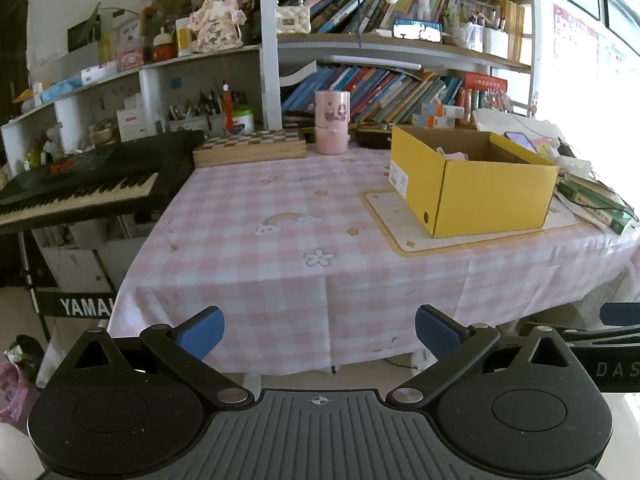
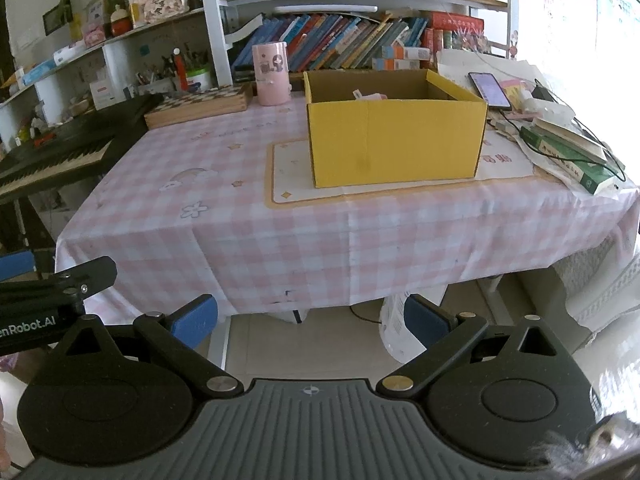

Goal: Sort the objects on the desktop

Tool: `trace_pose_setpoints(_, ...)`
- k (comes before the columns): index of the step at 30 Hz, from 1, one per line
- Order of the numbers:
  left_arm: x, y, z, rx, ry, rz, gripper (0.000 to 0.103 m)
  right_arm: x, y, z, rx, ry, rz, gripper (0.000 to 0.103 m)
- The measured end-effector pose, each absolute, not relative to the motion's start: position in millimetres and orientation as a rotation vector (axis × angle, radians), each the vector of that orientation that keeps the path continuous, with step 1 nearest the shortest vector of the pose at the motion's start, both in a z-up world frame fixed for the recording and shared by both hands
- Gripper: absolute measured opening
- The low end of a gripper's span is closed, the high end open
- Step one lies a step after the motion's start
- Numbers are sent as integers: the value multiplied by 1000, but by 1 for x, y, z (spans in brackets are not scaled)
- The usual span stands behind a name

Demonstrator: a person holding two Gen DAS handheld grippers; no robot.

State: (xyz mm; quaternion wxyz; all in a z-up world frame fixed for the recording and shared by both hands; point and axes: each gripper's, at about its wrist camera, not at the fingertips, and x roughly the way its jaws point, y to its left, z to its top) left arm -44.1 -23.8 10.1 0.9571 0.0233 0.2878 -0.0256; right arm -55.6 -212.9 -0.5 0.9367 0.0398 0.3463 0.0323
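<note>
An open yellow cardboard box (image 1: 476, 192) stands on a cream mat on the pink checked tablecloth (image 1: 280, 240); it also shows in the right wrist view (image 2: 396, 140). A pink item (image 2: 370, 96) pokes up inside it. A pink cylinder holder (image 1: 332, 122) stands at the table's back, also in the right wrist view (image 2: 271, 73). My left gripper (image 1: 320, 334) is open and empty, held off the table's front edge. My right gripper (image 2: 311, 320) is open and empty, also in front of the table and below its edge.
A wooden chessboard box (image 1: 250, 148) lies at the back left. A black keyboard (image 1: 80, 184) stands left of the table. A phone (image 2: 490, 90), cables and green books (image 2: 568, 156) crowd the right side. Bookshelves (image 1: 400, 88) stand behind.
</note>
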Motion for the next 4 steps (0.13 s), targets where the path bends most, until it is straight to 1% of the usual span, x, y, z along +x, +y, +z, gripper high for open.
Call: trace_pose_setpoints(4,-39,-26,9,64,602,-21,103,-53,-215,-1,85,712,64,100)
